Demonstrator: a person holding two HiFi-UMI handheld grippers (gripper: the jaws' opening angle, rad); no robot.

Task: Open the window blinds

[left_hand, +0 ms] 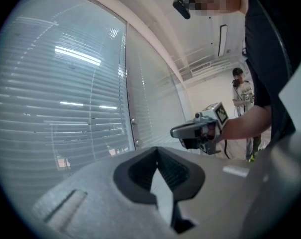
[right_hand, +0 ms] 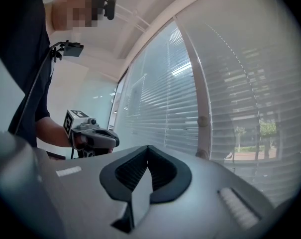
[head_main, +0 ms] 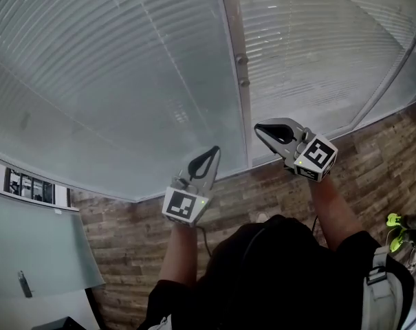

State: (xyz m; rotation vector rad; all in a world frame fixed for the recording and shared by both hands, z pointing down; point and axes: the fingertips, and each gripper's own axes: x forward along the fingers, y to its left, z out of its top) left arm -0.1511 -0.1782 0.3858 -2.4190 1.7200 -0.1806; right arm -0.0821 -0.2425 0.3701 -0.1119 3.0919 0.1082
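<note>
The person's dark shirt (head_main: 263,273) fills the bottom of the head view, with both forearms reaching forward from it. The left gripper (head_main: 214,149) and the right gripper (head_main: 257,127) are held side by side and about level, pointing at the window.

In its own view, the left gripper (left_hand: 157,150) has its jaws closed tip to tip, and there is nothing between the dark pads. The right gripper (right_hand: 148,148) is the same: jaws together and empty. Each appears in the other's view, the right gripper (left_hand: 173,132) off to the right and the left gripper (right_hand: 115,141) off to the left. They are near each other but apart.

The blinds (head_main: 125,67) hang straight ahead and cover the glass from top to bottom, with their horizontal slats lowered. A pale upright post (head_main: 232,53) splits the window into two panes, and it carries two small knobs (head_main: 243,60), one above the other. The left gripper points just left of the post and the right gripper just right of it, both short of the glass. Through the slats (right_hand: 250,133) on the right pane, trees and daylight show faintly.

The floor (head_main: 125,239) below has a wood pattern. A second person (left_hand: 243,91) stands in the background of the left gripper view.
</note>
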